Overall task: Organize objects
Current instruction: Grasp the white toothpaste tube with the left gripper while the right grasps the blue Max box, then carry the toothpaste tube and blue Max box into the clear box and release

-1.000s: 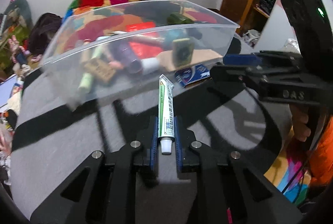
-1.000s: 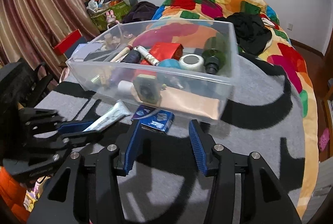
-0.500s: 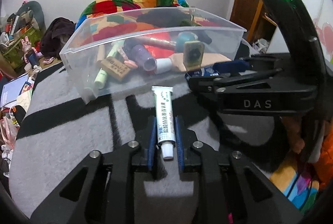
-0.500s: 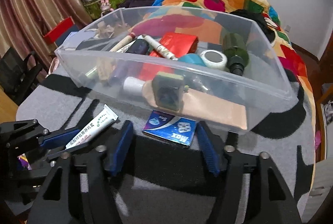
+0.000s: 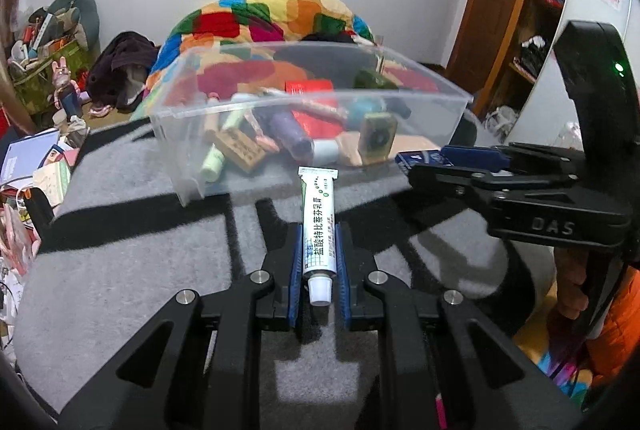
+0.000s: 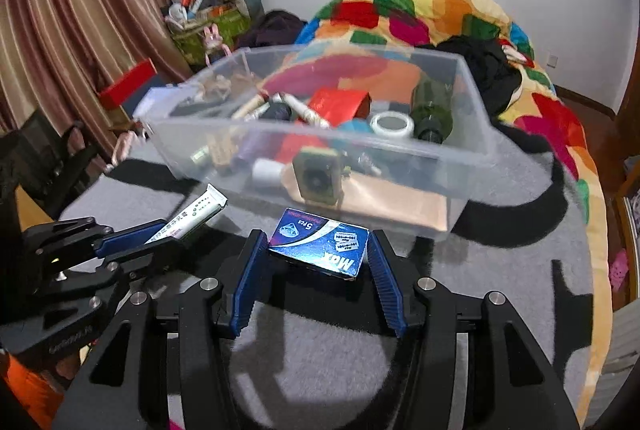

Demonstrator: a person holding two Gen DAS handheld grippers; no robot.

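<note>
My left gripper (image 5: pixel 318 228) is shut on a white ointment tube (image 5: pixel 316 198), cap end toward the camera, just above the grey mat in front of the bin. A clear plastic bin (image 6: pixel 472 134) holds several items: a green bottle, a tape roll, a red box, tubes. A flat blue razor-blade box (image 6: pixel 320 248) lies on the mat against the bin's near wall. My right gripper (image 6: pixel 317 236) stands open with the box between its fingertips. In the right wrist view, the left gripper (image 6: pixel 132 234) and the tube (image 6: pixel 200 208) sit at the left.
The grey mat (image 5: pixel 120 250) with black stripes covers the surface. A colourful quilt (image 6: pixel 440 10) lies behind the bin. Clutter and books (image 5: pixel 36 158) crowd the floor at the left. A person's hand (image 5: pixel 568 294) holds the right gripper's handle.
My right gripper has moved forward until the blue box sits between its fingertips. The left gripper has turned slightly and still holds the tube.
</note>
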